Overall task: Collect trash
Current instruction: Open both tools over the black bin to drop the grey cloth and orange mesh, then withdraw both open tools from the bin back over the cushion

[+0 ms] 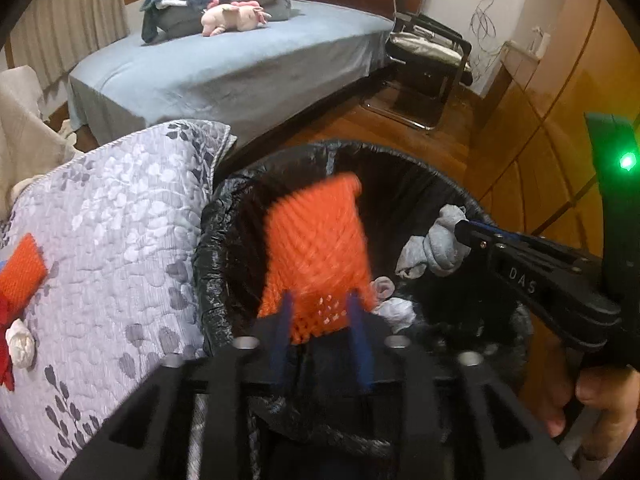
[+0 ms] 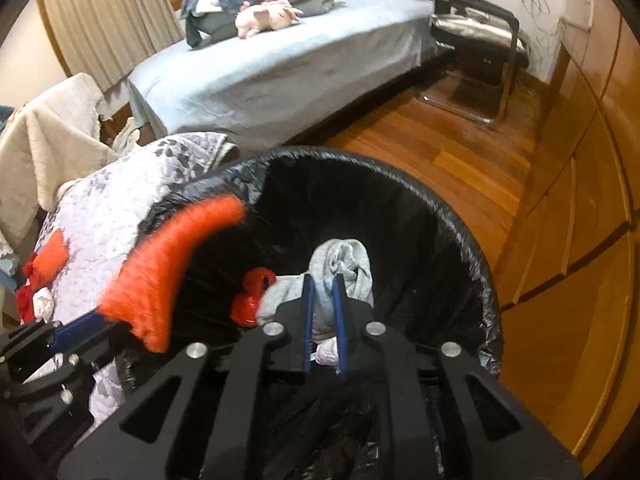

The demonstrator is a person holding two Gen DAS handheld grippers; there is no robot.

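Over the black-lined trash bin (image 1: 208,240) my left gripper (image 1: 320,300) stands open. A blurred orange foam net (image 1: 320,248) hangs loose between its blue fingers. In the right wrist view the same net (image 2: 160,272) sits at the left gripper's fingers (image 2: 80,331), over the bin's rim (image 2: 460,216). My right gripper (image 2: 323,280) is shut on a grey cloth wad (image 2: 344,260) above the bin's inside; the left wrist view shows that wad (image 1: 440,248) at the right gripper (image 1: 464,229). Crumpled white paper (image 1: 396,312) and a red bag (image 2: 252,296) lie in the bin.
A flowered quilt (image 1: 120,240) left of the bin carries another orange net (image 1: 22,270), a white paper ball (image 1: 20,342) and red scraps. Behind stand a bed (image 1: 224,64) and a black chair (image 1: 432,52). Wooden cabinets (image 1: 540,140) line the right. A hand (image 1: 604,396) grips the right gripper.
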